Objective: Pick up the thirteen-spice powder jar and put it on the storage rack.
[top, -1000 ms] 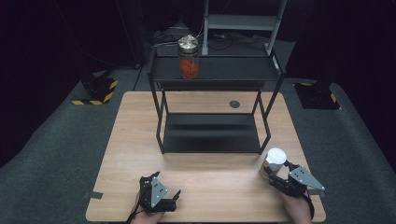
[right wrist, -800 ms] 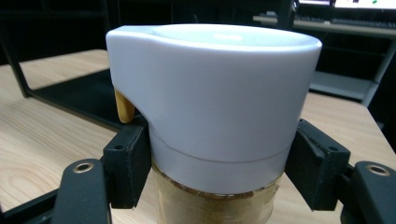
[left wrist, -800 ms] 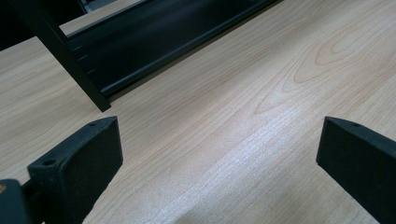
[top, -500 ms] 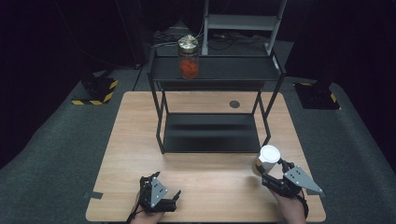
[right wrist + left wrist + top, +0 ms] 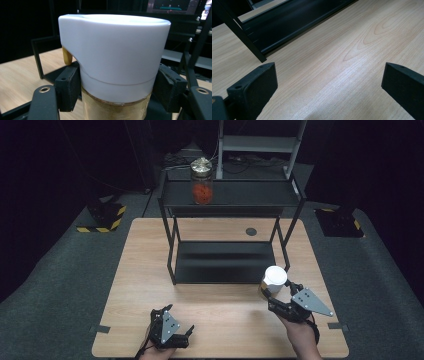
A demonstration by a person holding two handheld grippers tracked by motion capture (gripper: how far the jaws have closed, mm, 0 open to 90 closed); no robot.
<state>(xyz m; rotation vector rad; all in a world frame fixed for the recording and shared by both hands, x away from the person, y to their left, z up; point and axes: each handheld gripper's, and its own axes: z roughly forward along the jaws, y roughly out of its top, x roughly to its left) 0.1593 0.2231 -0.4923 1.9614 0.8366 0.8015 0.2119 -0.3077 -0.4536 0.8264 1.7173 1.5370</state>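
Observation:
A jar with a wide white lid [image 5: 274, 277] and tan contents hangs just above the table, by the front right leg of the black rack [image 5: 225, 262]. My right gripper [image 5: 278, 291] is shut on it; in the right gripper view both pads clamp the jar [image 5: 112, 55] just under the lid, one on each side [image 5: 117, 92]. My left gripper [image 5: 174, 321] rests near the table's front edge, left of centre. Its jaws stand wide open [image 5: 329, 82] over bare wood. A second jar [image 5: 202, 182], holding something red under a metal lid, stands on the rack's top shelf.
The two-tier black rack takes up the middle of the wooden table [image 5: 140, 270]; its lower shelf is bare. A small dark round spot [image 5: 251, 231] marks the table behind it. Yellow-black striped bases [image 5: 102, 217] sit on the floor at left and right.
My right gripper has lifted the white-lidded jar and carried it leftward, toward the rack's front right leg. The left gripper has stayed put.

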